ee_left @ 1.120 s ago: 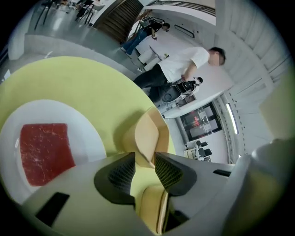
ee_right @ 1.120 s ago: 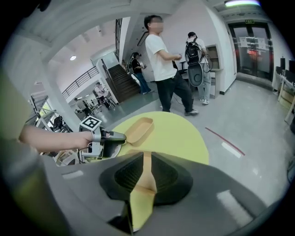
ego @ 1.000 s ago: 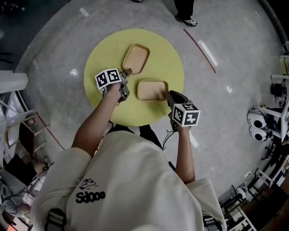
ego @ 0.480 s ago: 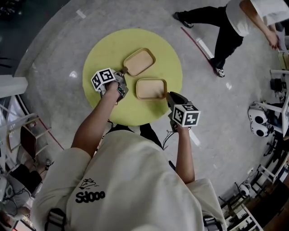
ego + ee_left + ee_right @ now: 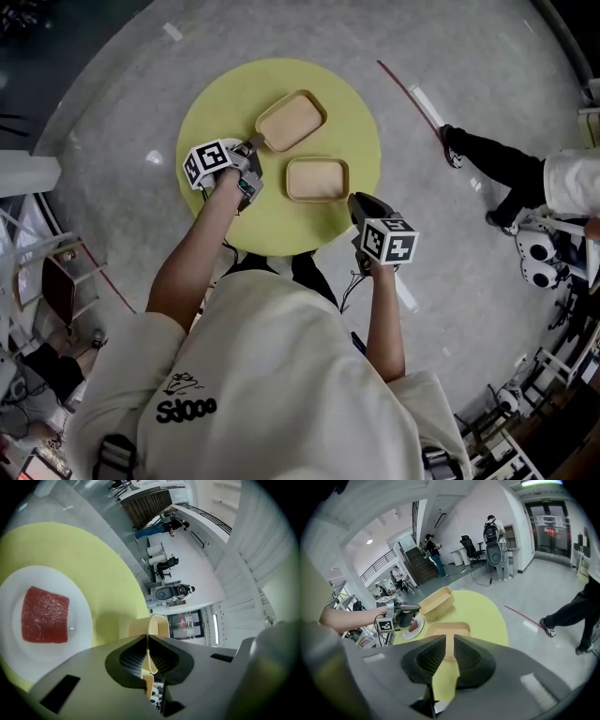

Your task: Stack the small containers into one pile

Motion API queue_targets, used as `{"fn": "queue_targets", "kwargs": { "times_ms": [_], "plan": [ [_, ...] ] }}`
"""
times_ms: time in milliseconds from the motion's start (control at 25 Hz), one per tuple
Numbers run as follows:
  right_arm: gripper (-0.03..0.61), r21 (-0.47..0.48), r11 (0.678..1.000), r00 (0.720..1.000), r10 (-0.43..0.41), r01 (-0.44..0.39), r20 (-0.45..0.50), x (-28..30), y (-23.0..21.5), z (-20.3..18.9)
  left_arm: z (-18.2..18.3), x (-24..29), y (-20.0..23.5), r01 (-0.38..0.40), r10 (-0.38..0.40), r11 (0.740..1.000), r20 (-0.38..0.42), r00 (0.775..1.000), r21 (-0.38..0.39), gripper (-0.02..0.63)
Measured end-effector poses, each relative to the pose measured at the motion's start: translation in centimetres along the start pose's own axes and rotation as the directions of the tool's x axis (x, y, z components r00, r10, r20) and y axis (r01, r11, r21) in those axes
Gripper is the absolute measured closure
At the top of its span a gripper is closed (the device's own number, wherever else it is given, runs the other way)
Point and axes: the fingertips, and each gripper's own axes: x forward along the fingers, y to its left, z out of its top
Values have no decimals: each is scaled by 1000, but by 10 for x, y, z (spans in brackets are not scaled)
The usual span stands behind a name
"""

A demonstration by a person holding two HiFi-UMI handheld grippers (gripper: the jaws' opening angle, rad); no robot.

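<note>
Left gripper [image 5: 254, 143] clamps the tan container [image 5: 292, 120] by its rim.
Right gripper [image 5: 355, 199] rests beside the second container [image 5: 317, 178] on the yellow table [image 5: 216, 94], jaws slightly apart, apparently empty.

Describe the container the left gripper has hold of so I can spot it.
On the round yellow table are two tan rectangular containers. It is the farther container, angled, its corner pinched by the left gripper. The other container sits free, nearer the person.
</note>
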Motion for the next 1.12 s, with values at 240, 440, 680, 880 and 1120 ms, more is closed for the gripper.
{"fn": "queue_targets", "kwargs": {
  "times_ms": [240,440,680,880,1120],
  "plan": [
    [515,0,1000,1000,9,-9,17,-6,7,-9,-35,-17,-28,78,-71,996,-139,988,47,591],
    [516,13,1000,1000,8,-9,26,-11,11,-19,-71,-26,-27,80,-47,991,-280,959,105,591],
    [517,36,999,999,2,-3,32,-20,14,-39,-105,-32,-12,50,21,983,-377,926,179,591],
    [517,53,999,999,-13,11,36,-30,8,-48,-118,-29,-4,24,76,973,-415,907,230,589],
    [518,76,997,999,-22,19,38,-34,-1,-55,-119,-20,1,13,103,967,-440,892,253,589]
  ]
}}
